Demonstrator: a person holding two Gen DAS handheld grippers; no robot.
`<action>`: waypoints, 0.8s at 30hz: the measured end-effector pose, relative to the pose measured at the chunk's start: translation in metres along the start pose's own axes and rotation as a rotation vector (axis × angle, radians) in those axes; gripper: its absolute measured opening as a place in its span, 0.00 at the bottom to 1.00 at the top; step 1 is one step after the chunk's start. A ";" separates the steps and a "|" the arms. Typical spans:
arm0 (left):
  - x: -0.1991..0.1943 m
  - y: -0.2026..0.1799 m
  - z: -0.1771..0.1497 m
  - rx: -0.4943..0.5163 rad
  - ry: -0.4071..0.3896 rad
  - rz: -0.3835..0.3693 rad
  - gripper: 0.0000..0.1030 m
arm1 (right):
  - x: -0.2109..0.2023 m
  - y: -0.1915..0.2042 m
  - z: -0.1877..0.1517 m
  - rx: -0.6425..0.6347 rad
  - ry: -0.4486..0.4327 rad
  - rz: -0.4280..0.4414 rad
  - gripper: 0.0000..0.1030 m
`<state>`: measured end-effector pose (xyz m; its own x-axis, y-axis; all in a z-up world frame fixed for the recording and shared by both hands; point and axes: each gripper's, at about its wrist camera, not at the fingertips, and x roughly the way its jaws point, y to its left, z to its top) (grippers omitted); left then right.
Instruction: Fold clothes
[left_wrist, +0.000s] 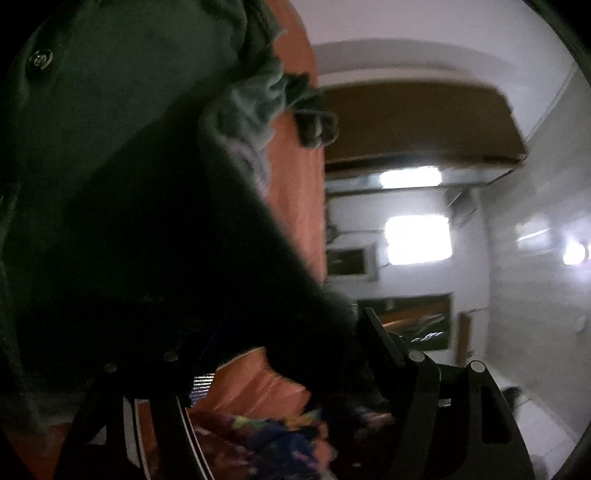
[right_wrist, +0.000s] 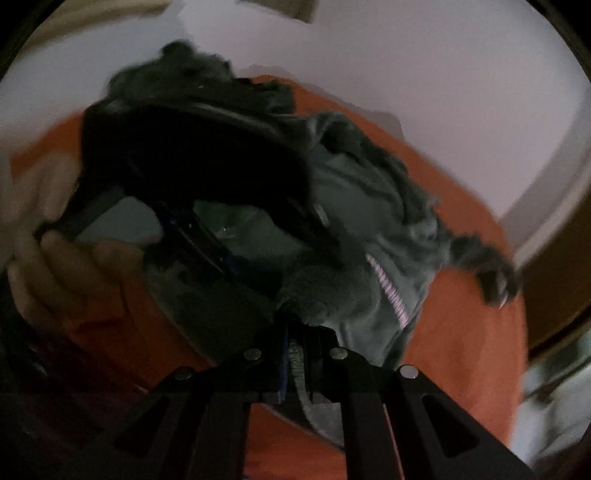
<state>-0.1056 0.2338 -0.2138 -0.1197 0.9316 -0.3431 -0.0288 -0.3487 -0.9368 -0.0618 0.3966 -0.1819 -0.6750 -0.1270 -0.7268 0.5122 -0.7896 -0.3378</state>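
A dark green fleecy garment (right_wrist: 351, 206) with a snap button (left_wrist: 42, 59) lies bunched on an orange bed sheet (right_wrist: 461, 332). My right gripper (right_wrist: 295, 343) is shut on a grey edge of that garment, and the cloth rises from the closed tips. In the left wrist view the garment (left_wrist: 110, 147) fills the left half and drapes darkly over my left gripper (left_wrist: 291, 332). Its jaws stand wide apart, with dark cloth lying loosely between them and not pinched. A person's hand (right_wrist: 55, 266) holds the left gripper's black body (right_wrist: 192, 236) at the garment's far side.
A multicoloured patterned cloth (left_wrist: 280, 435) lies on the orange sheet (left_wrist: 295, 184) below the left gripper. Beyond the bed are white walls, a bright window (left_wrist: 417, 240), a brown overhead shelf (left_wrist: 417, 122) and a framed picture (left_wrist: 406, 321). Both views are blurred.
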 end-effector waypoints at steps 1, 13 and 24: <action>-0.005 0.001 -0.002 -0.003 -0.011 -0.005 0.69 | 0.000 0.004 0.000 -0.035 -0.002 -0.016 0.05; 0.003 -0.001 0.016 -0.076 -0.011 -0.080 0.70 | -0.005 0.012 0.008 -0.174 -0.022 -0.038 0.05; -0.035 -0.018 0.040 -0.029 -0.062 0.026 0.16 | -0.011 0.034 0.008 -0.600 0.025 -0.092 0.05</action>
<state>-0.1407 0.2031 -0.1818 -0.1817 0.9139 -0.3629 0.0042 -0.3684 -0.9297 -0.0411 0.3665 -0.1808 -0.7220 -0.0545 -0.6898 0.6670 -0.3198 -0.6729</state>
